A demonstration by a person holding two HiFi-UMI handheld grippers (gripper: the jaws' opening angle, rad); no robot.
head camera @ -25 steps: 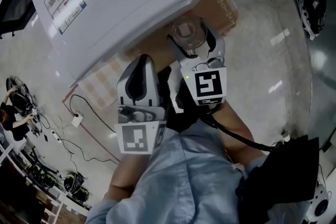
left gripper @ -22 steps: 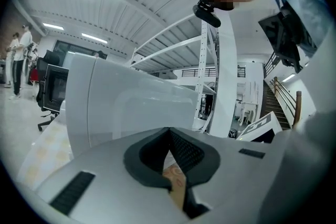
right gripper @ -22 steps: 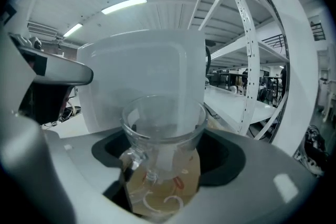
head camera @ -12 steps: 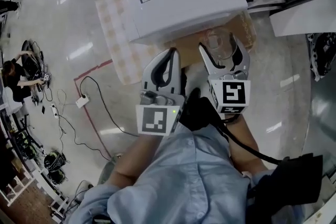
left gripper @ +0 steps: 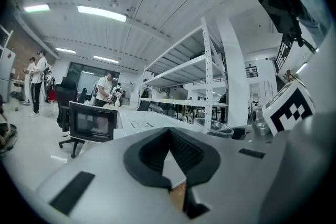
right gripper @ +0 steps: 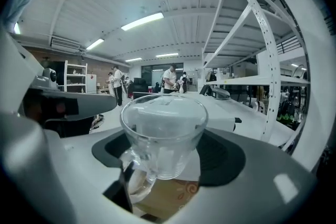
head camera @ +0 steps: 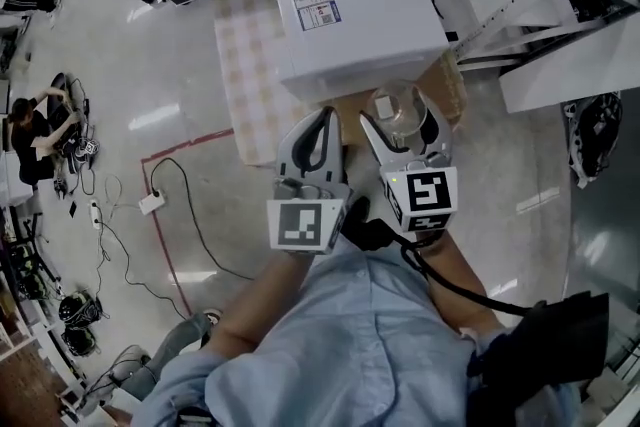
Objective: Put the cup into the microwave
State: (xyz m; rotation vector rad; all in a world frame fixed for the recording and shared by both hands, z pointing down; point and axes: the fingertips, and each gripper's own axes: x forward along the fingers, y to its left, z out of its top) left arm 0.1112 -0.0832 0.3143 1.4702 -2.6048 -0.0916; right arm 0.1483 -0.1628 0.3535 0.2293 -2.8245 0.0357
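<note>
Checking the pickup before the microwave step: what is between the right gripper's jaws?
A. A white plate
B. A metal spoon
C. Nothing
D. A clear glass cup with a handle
D: the right gripper view shows the clear glass cup, handle toward the camera, seated between the jaws of the right gripper, with the pads against its sides.

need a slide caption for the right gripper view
Right tongs holding a clear glass cup upright, handle toward the camera, in a bright workshop with white shelving
</note>
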